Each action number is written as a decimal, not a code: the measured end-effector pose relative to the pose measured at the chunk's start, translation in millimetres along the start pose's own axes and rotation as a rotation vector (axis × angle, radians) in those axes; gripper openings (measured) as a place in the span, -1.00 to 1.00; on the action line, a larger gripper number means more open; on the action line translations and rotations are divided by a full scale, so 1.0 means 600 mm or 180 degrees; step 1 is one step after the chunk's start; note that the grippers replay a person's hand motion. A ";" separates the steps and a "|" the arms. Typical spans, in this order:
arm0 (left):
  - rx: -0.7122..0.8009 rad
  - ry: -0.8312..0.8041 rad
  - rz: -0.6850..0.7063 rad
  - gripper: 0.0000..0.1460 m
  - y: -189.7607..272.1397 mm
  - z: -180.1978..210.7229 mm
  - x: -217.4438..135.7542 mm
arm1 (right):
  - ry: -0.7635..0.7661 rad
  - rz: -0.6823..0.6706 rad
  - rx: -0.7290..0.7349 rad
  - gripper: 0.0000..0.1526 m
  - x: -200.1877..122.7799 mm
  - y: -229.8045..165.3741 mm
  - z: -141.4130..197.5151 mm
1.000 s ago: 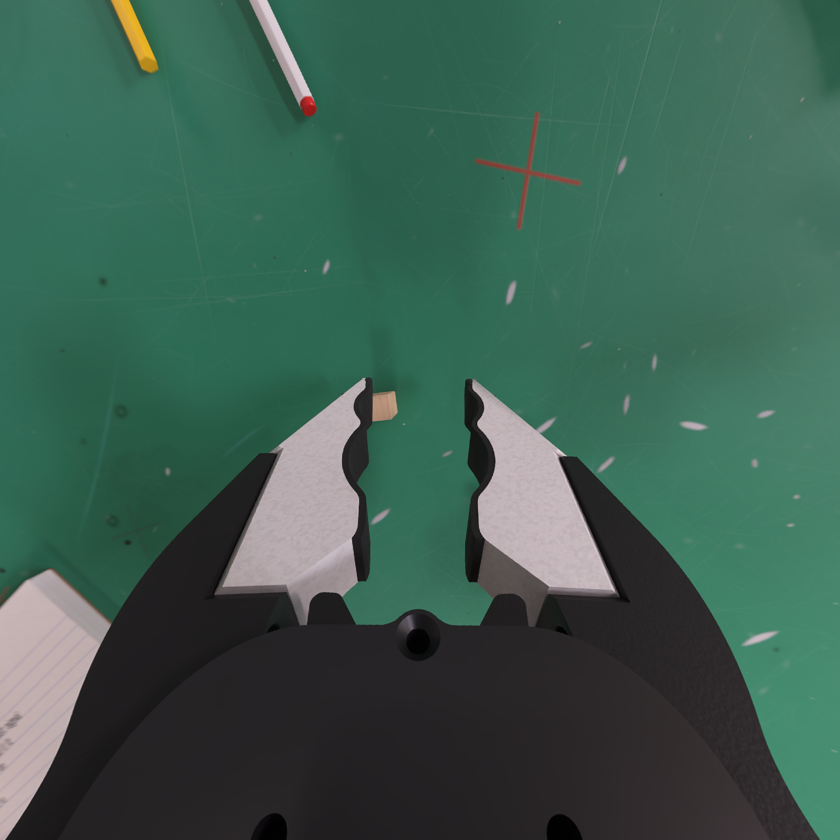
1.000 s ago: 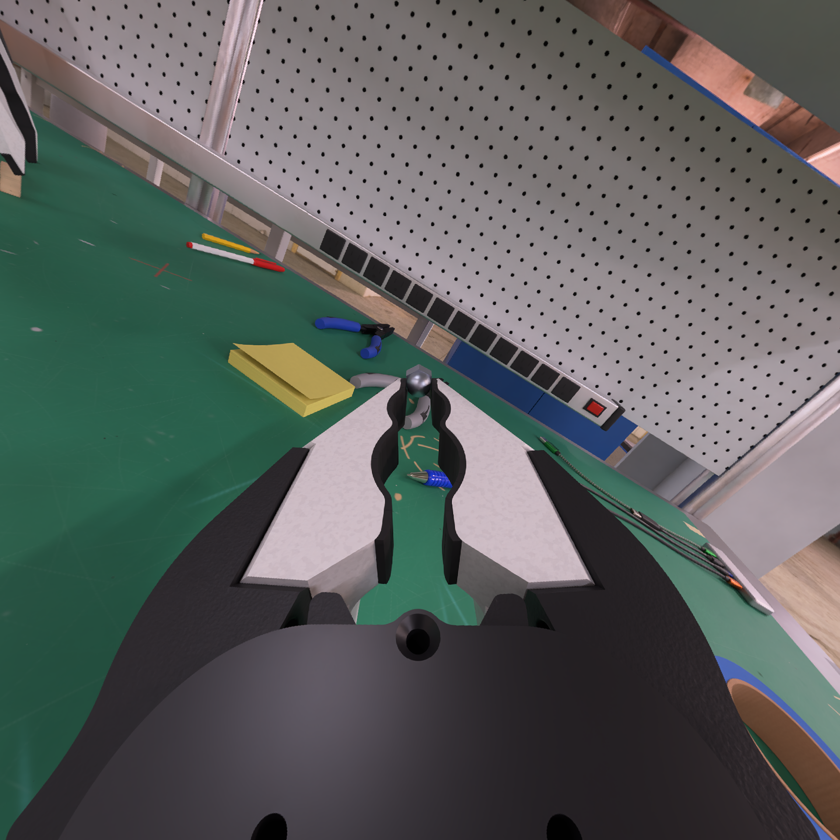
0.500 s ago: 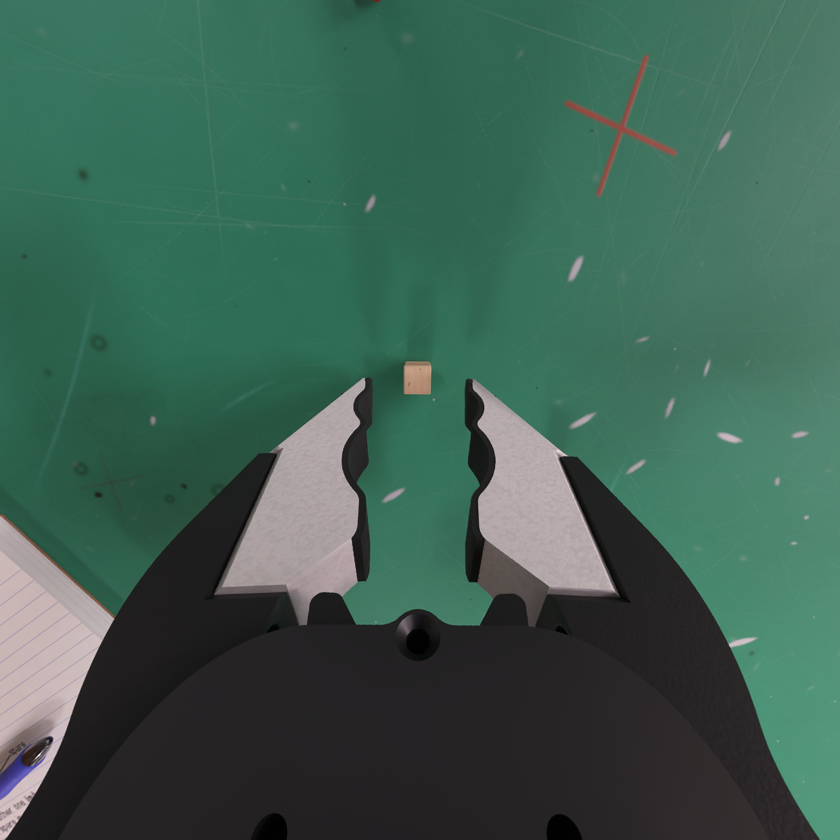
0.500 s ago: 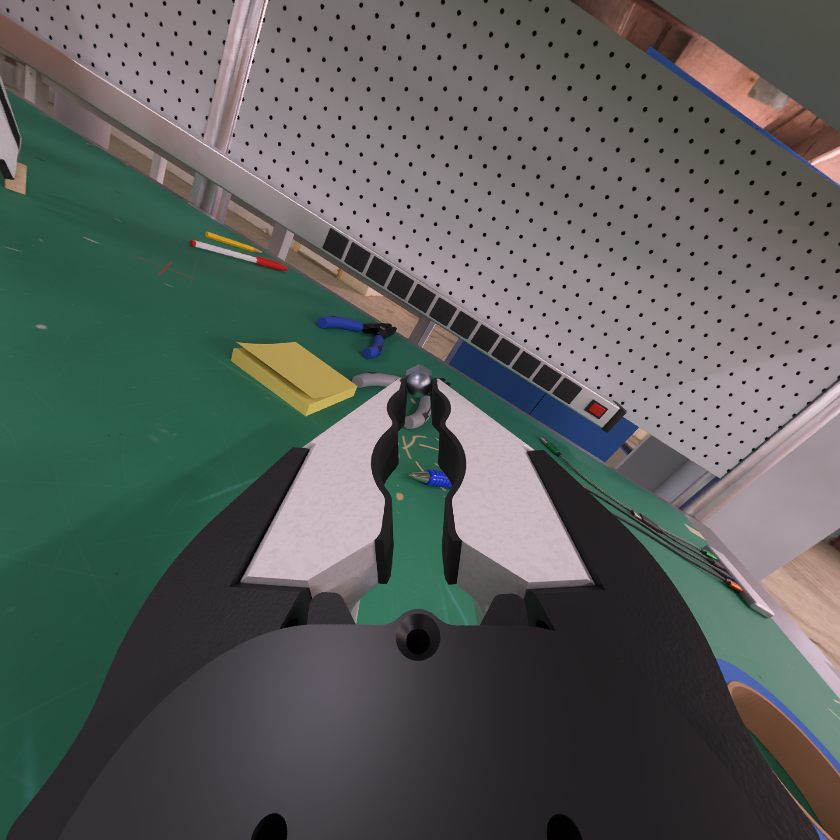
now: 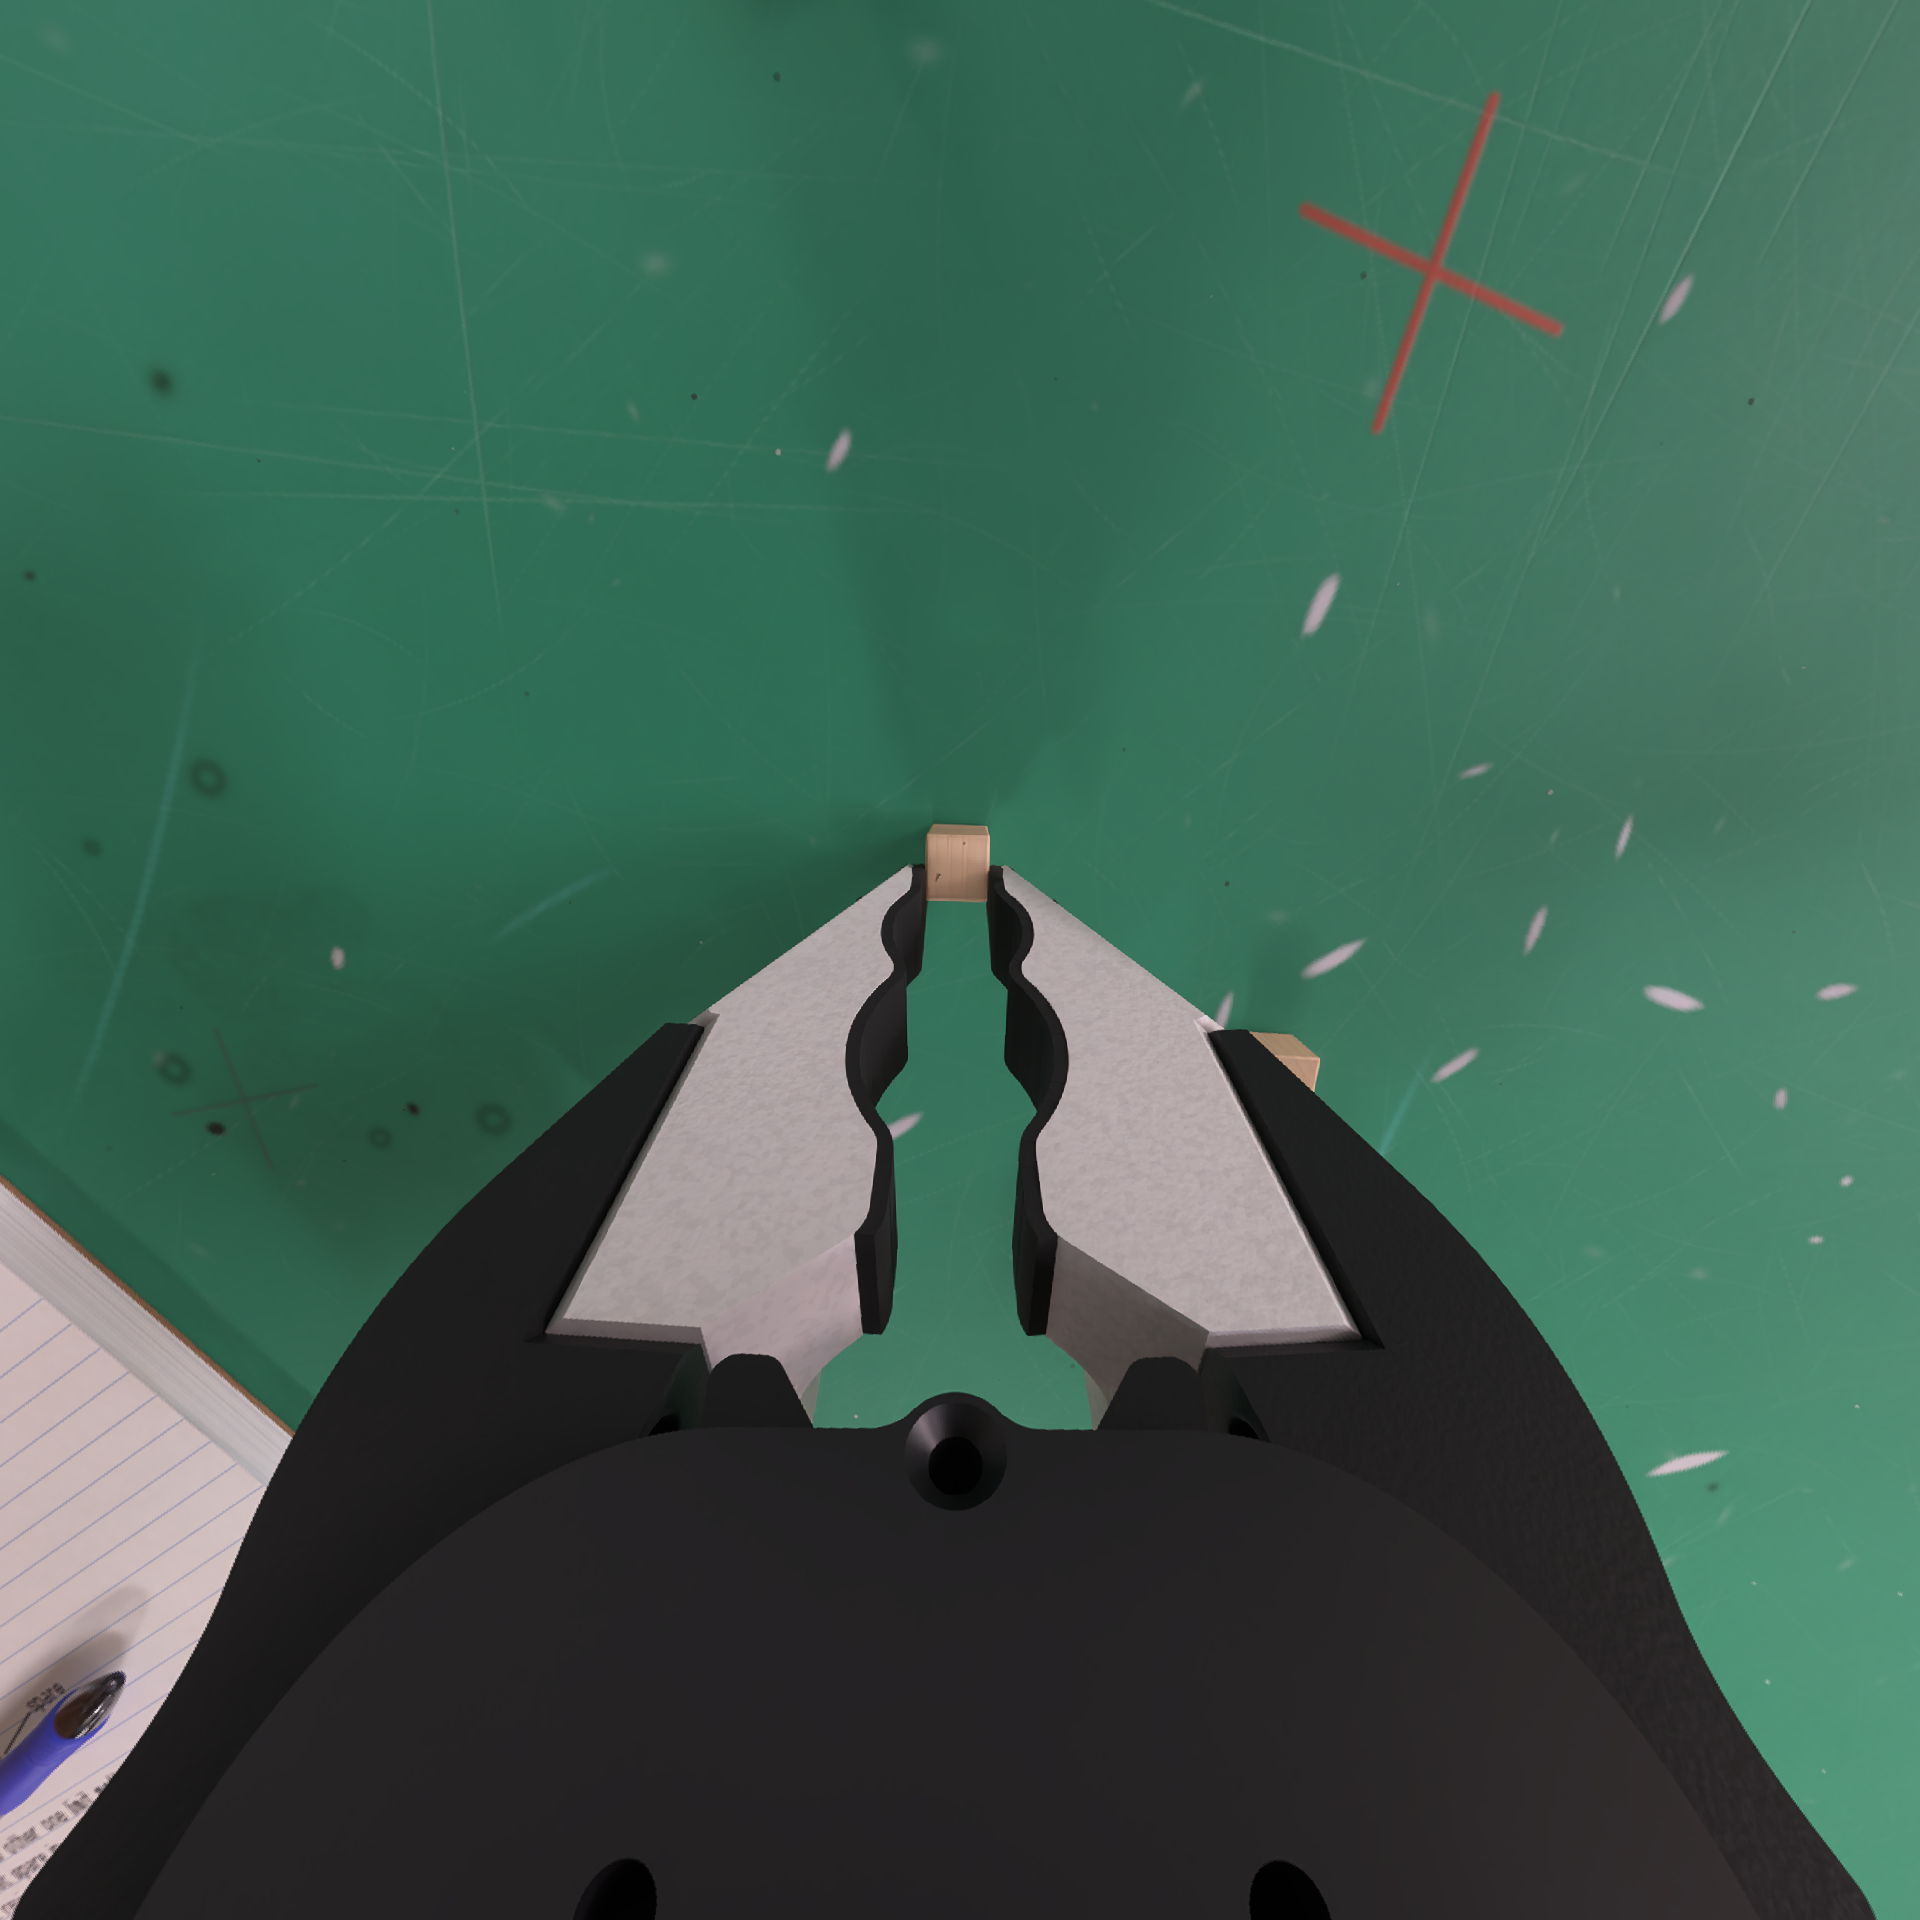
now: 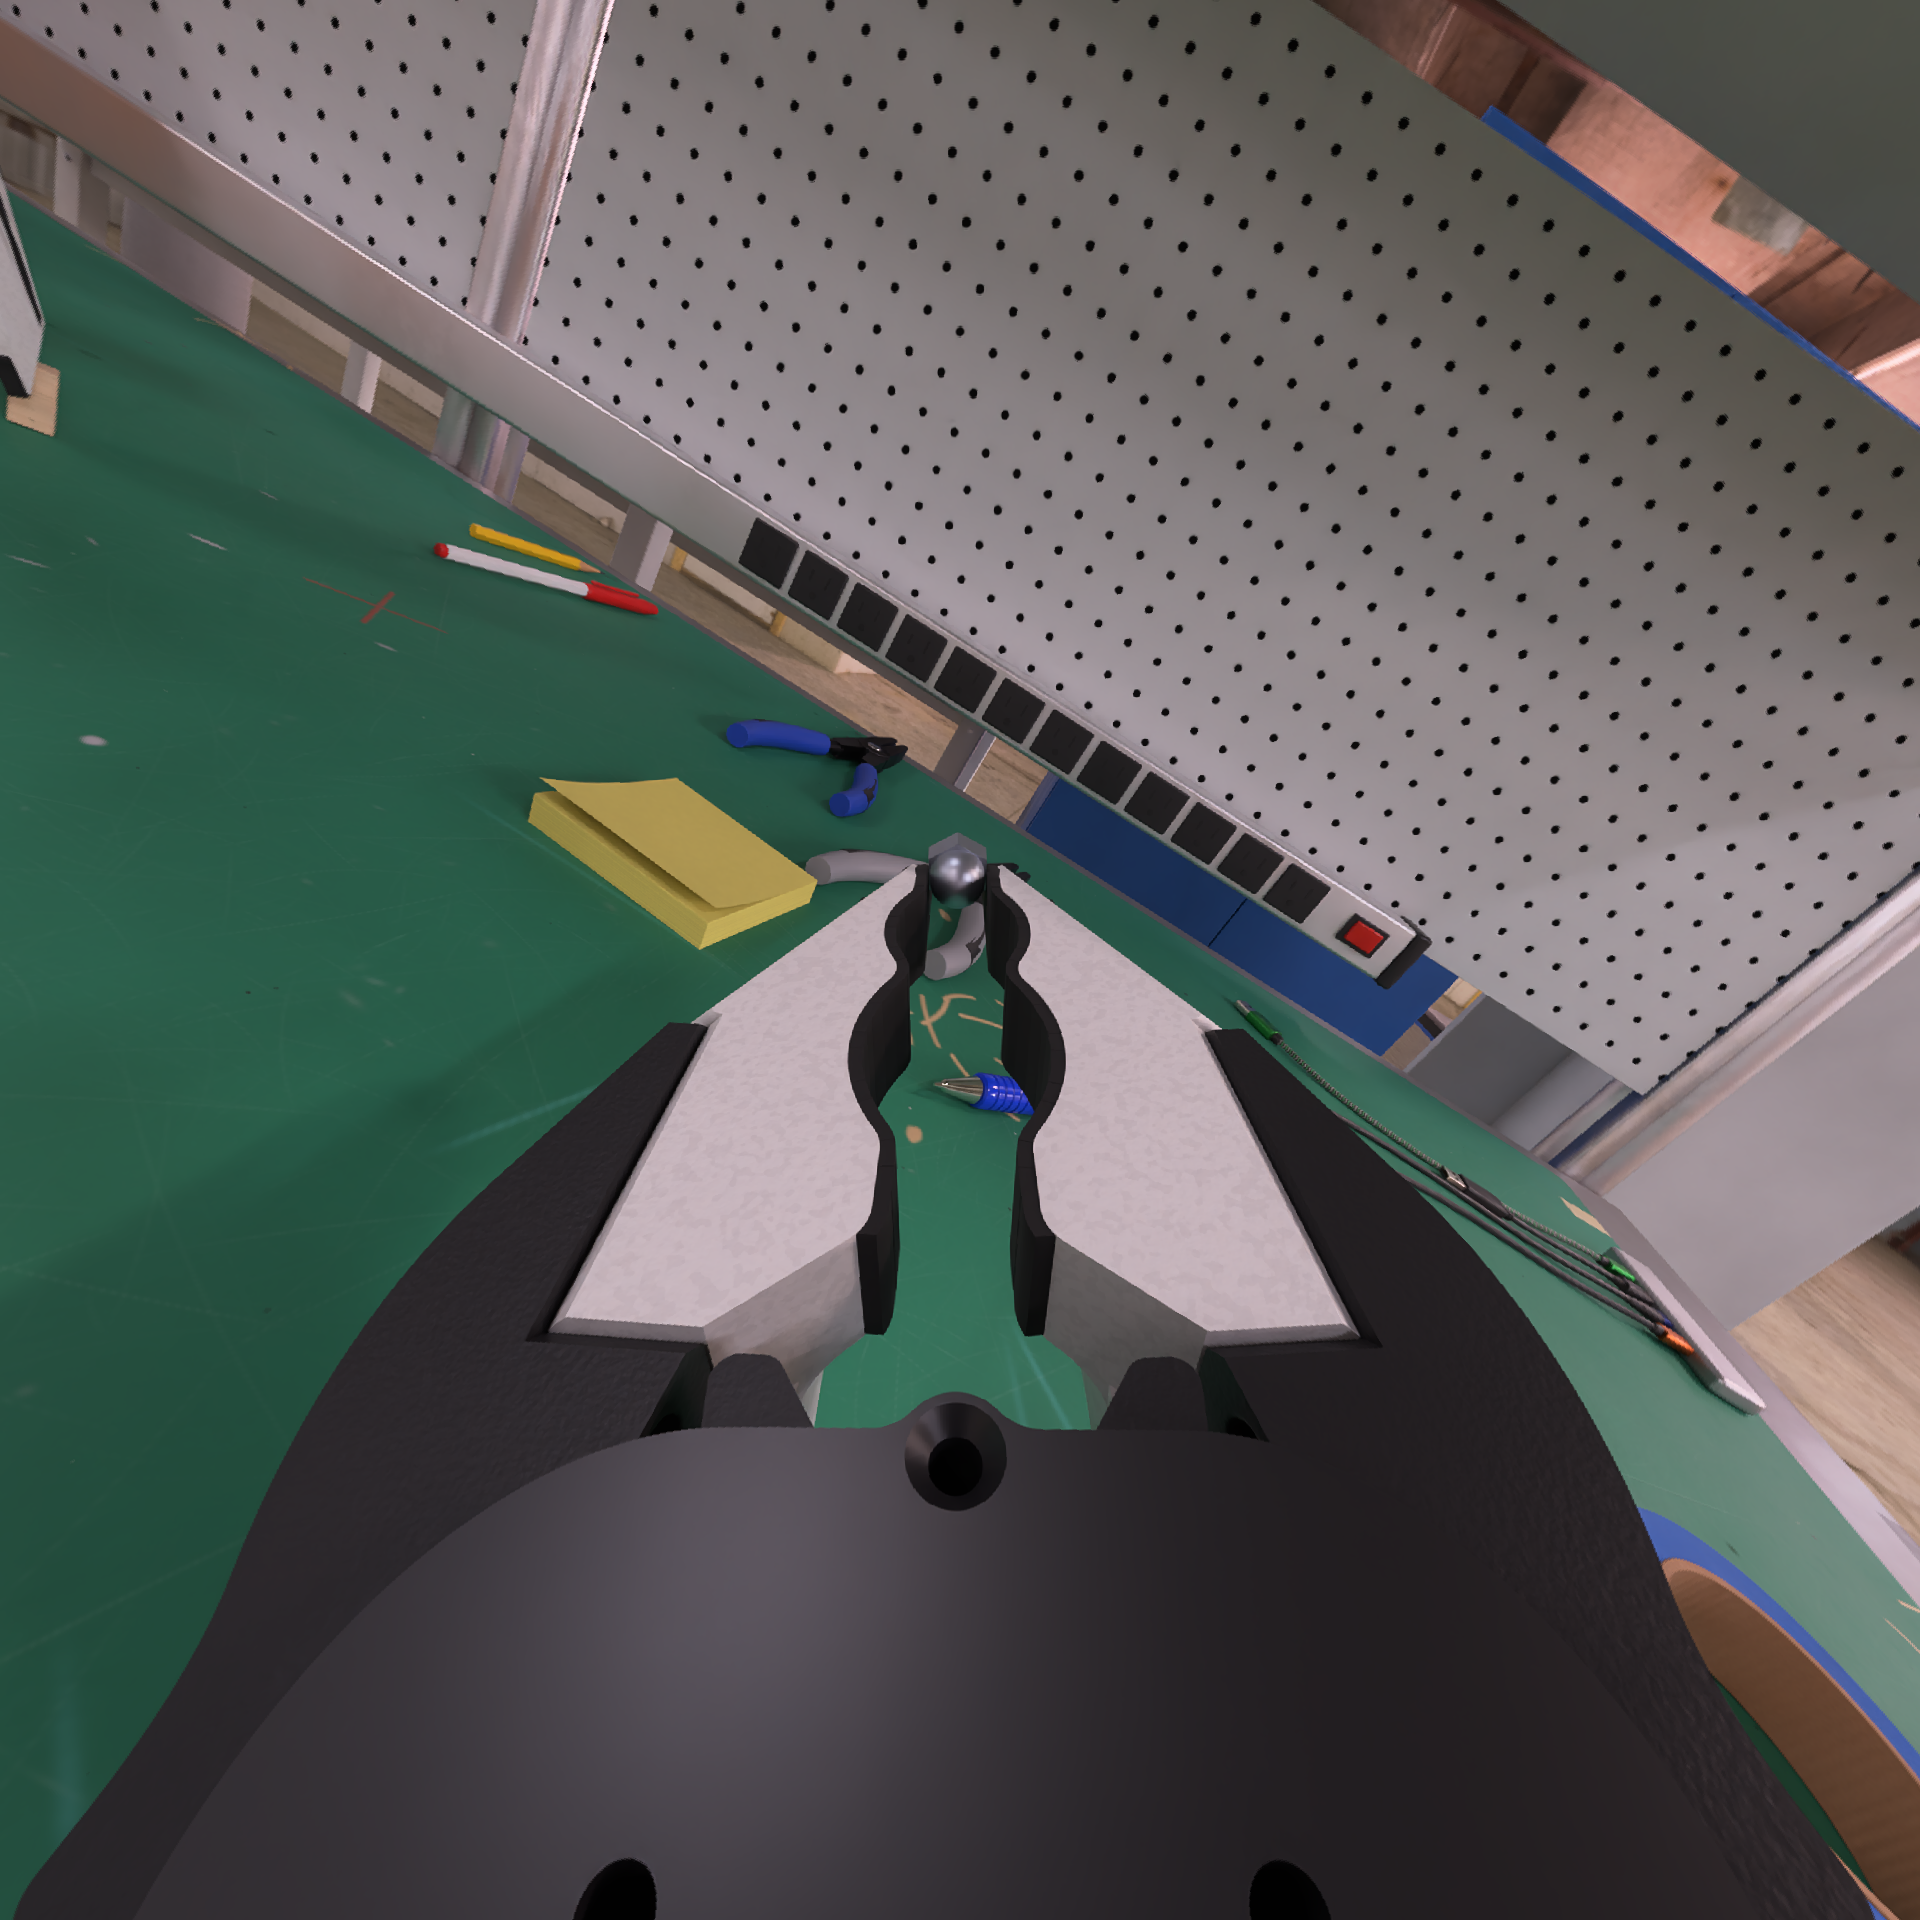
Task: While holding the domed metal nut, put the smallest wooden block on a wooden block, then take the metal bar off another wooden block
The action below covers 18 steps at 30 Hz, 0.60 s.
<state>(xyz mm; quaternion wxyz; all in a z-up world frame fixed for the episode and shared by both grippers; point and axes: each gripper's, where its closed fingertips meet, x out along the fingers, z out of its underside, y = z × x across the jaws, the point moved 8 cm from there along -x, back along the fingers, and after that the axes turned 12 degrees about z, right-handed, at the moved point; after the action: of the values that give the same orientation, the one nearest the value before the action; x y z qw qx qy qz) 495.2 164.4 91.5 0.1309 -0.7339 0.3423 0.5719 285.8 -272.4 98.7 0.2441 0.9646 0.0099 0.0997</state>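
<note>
In the left wrist view my left gripper point(image 5: 956, 883) is shut on the smallest wooden block point(image 5: 957, 858), a tiny pale cube pinched at the fingertips over the green mat point(image 5: 623, 520). A corner of another wooden block point(image 5: 1288, 1058) shows beside the right finger. In the right wrist view my right gripper point(image 6: 954, 883) is shut on the domed metal nut point(image 6: 954, 871), a shiny grey dome held at the fingertips above the mat. The left gripper's finger point(image 6: 16, 312) and a wooden block point(image 6: 33, 407) under it show at the far left edge. The metal bar is not in view.
Left view: a lined notepad point(image 5: 94, 1455) with a blue pen point(image 5: 62, 1725) at bottom left, a red cross mark point(image 5: 1432, 272). Right view: yellow sticky pad point(image 6: 665, 852), blue-handled pliers point(image 6: 821, 753), red-capped marker point(image 6: 540, 577), yellow pencil point(image 6: 525, 545), pegboard wall point(image 6: 1247, 416), power strip point(image 6: 1039, 727).
My left gripper has closed on the small wooden block, which lay just ahead of the open fingers half a second ago. My right gripper has kept hold of the nut, drifting slightly.
</note>
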 end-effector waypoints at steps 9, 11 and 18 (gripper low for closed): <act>0.0525 0.1211 -0.0465 -0.85 0.032 -0.045 -0.091 | 0.0003 -0.0001 -0.0026 -0.87 0.001 -0.002 0.000; 0.0793 0.1807 -0.0445 -0.85 0.076 -0.058 -0.137 | 0.0004 0.0002 -0.0025 -0.87 0.001 -0.001 0.000; 0.1808 0.1573 0.1175 -0.85 0.341 -0.030 -0.153 | 0.0011 -0.0010 0.0006 -0.87 0.001 0.000 0.000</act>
<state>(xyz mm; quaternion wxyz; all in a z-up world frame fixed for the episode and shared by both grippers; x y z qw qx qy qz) 365.1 36.9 222.9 0.1374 -0.7100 0.6334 0.2754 286.3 -272.2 98.6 0.2434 0.9646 0.0119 0.1009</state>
